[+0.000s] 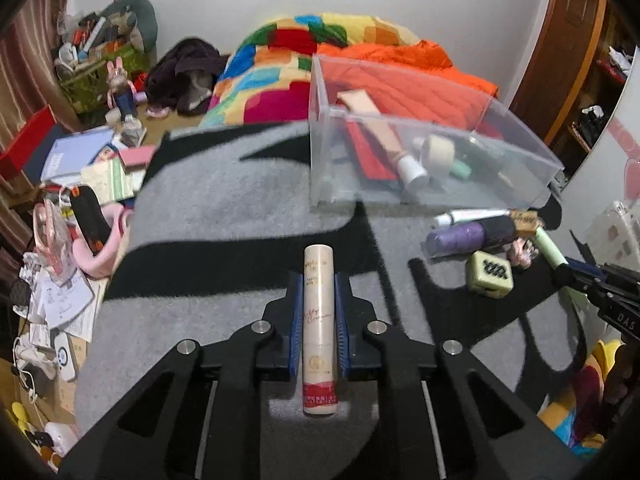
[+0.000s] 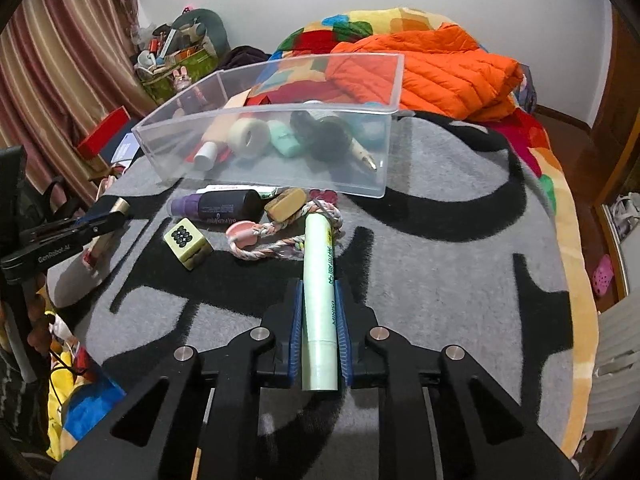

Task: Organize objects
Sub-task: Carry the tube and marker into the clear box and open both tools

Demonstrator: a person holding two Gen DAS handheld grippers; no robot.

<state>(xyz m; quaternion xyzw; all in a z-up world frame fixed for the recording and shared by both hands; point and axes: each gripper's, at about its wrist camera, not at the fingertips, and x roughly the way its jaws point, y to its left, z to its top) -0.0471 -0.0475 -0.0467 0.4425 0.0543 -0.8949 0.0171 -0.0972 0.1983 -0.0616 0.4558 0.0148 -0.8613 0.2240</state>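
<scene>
Ahead of both grippers, toward the far side of the bed, sits the clear bin [image 1: 436,160], its open top the place each held thing must reach. From the left gripper [image 1: 319,308] the bin lies forward and to the right; from the right gripper [image 2: 319,312] it lies forward and slightly left, with a small heap of loose items between. The right gripper looks the nearer of the two, though the fisheye makes this a judgement only.

The left gripper is clamped on a cream tube [image 1: 319,320], blue pads pressed to both its sides. The tube's long axis runs straight along the fingers, its plain end pointing forward, its red-banded end back toward the camera.

The right gripper is clamped on a pale green pen [image 2: 319,304] in the same fashion. Its long axis also follows the fingers, tilted a little left at the far end, where its tip reaches over a braided rope [image 2: 280,240].

Just short of the bin's near wall lie a purple bottle [image 2: 216,206], a green cube [image 2: 187,242] and a tan block [image 2: 286,204], close together on the grey and black blanket [image 2: 440,260]. Inside the bin are a tape roll [image 2: 249,137], a mint case [image 2: 283,140] and other pieces.

Either thing would likely need lifting above the bin's rim before release, and the pen must pass over the heap.
</scene>
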